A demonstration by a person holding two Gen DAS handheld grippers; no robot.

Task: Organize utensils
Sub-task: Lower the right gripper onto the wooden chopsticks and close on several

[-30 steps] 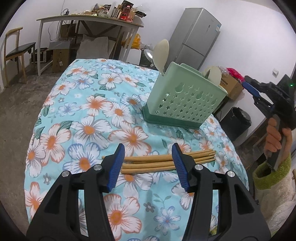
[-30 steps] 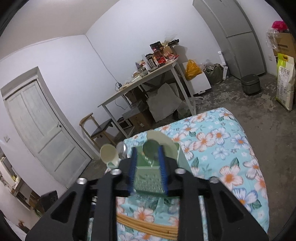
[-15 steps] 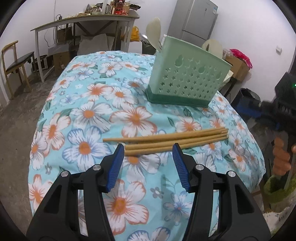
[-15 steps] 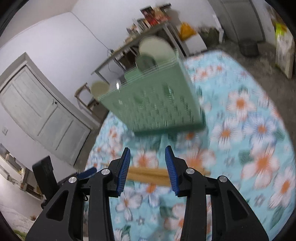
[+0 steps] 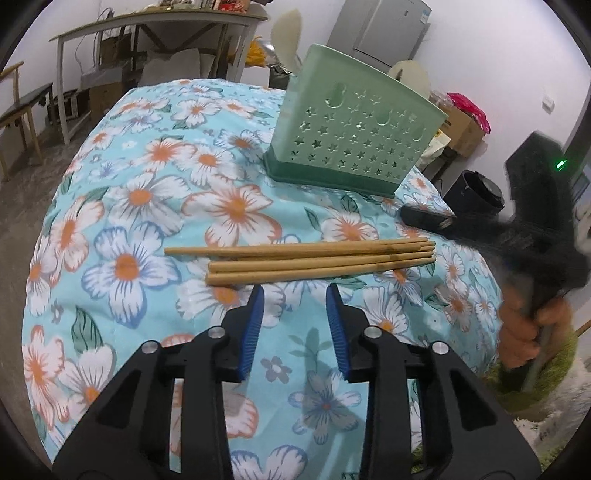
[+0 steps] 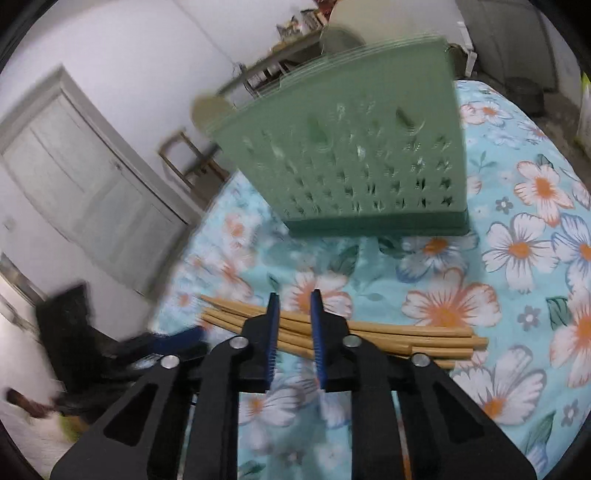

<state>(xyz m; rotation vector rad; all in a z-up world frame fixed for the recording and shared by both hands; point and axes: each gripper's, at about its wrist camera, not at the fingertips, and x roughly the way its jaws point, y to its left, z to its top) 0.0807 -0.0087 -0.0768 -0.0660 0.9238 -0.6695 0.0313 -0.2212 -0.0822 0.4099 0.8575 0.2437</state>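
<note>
Chopsticks (image 5: 317, 260) lie in a loose bundle across the middle of the left wrist frame, flat on the floral-cloth surface (image 5: 140, 206), thin tips toward frame left, thick ends at frame right; one stick pokes out further left than the rest. Lying flat like this, probably laid out for pickup. Green perforated utensil holder (image 5: 354, 147) stands upright in the upper centre, well apart from the sticks, cream spoon heads (image 5: 284, 33) poking above its rim, so some utensils are already sorted and the chopsticks are likely what's left. Left gripper (image 5: 293, 295) sits at lower centre just short of the bundle, its fingers (image 5: 251, 328) moderately spread and having just been closing, nothing between them; likely narrowing to suit a thin stick. In the right wrist frame, blurred, the right gripper (image 6: 293, 301) is over the bundle at lower centre, fingers (image 6: 272, 332) narrow but with a clear gap, also just been closing; sticks show through the gap, but whether the pads press on any is unclear, looks like not yet. Gripper angled down onto the sticks' mid-length, which would suit a balanced lift. Right gripper body and the hand (image 5: 528, 328) holding it show at right edge of the left frame, blurred. Judgement: reach-for-chopsticks step, grasp not made, holder is the destination.
</note>
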